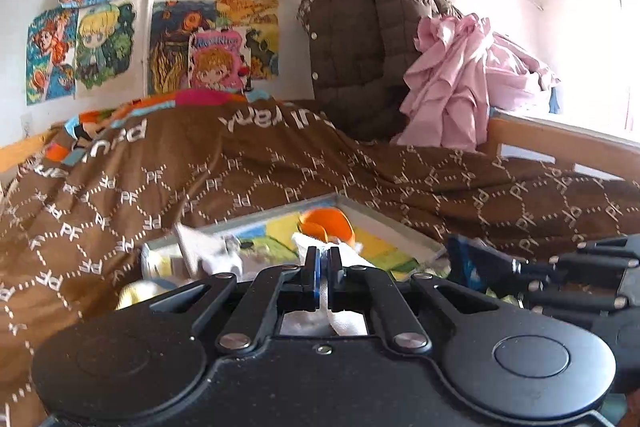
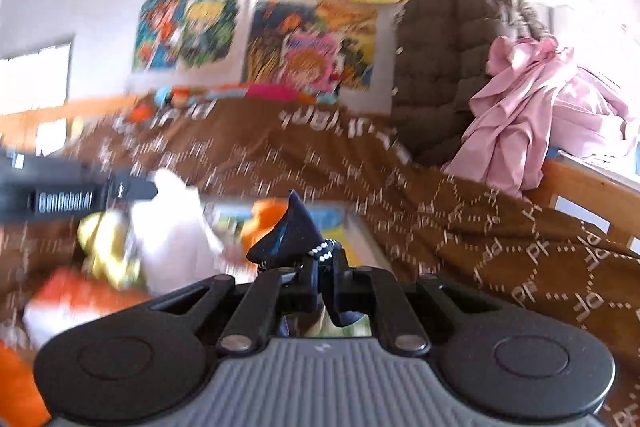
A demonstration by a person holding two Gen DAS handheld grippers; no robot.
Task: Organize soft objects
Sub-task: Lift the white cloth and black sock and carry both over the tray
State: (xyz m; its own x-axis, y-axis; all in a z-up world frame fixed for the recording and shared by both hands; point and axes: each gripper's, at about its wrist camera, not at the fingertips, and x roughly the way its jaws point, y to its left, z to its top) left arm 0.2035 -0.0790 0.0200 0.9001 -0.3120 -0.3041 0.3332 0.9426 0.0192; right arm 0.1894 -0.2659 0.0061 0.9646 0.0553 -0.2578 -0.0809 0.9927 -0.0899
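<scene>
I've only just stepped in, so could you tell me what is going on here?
A person is sorting soft items on a bed with a brown blanket. The left gripper is shut on a white cloth; the right gripper is shut on a dark blue fabric piece. A framed picture lies beneath.

Right wrist view motion-blurred, wall drawings [image 2: 312,7] smeared, soft pile [image 2: 120,247] at left indistinct

1. Matt black plastic is seen on the left gripper [image 1: 323,263].
2. The brown blanket [image 1: 280,167] is soft woven cloth.
3. A quilted jacket [image 1: 360,39] looks matt; the bed rail [image 1: 560,143] is smooth wood.
</scene>
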